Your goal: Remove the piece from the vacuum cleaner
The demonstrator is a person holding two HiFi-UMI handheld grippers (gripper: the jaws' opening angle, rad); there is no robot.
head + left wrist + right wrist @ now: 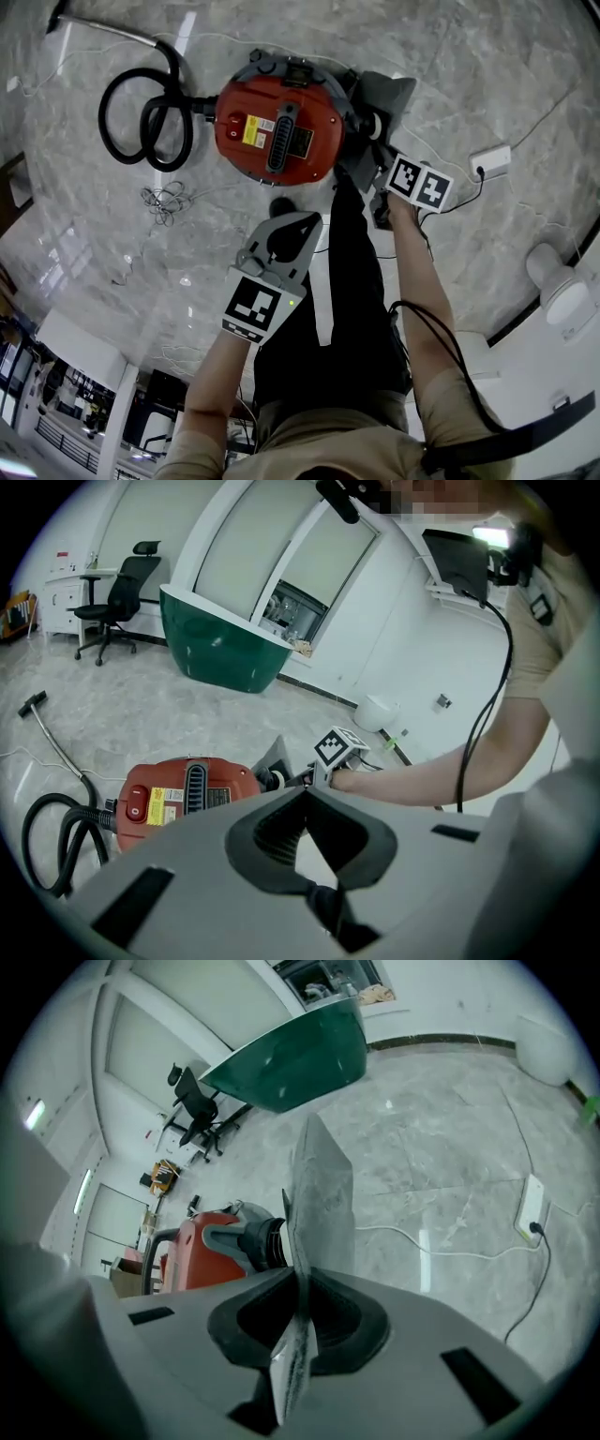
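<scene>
Grey, sheet-like piece (323,1194) projecting from the black collar (258,1241) at the side of the red vacuum cleaner (277,131). The cleaner rests on the marble floor (487,75), its hose (141,117) looped on the opposite side. Right gripper (298,1283): jaws pinched on the near edge of the piece. Left gripper (302,794): jaws together and empty, held near the canister but apart from it. The piece appears thin, light and somewhat flexible, so it would probably bend if pulled by a corner. A hold closer to the collar should carry the pull better. The canister looks heavy enough to resist a gentle tug.
</scene>
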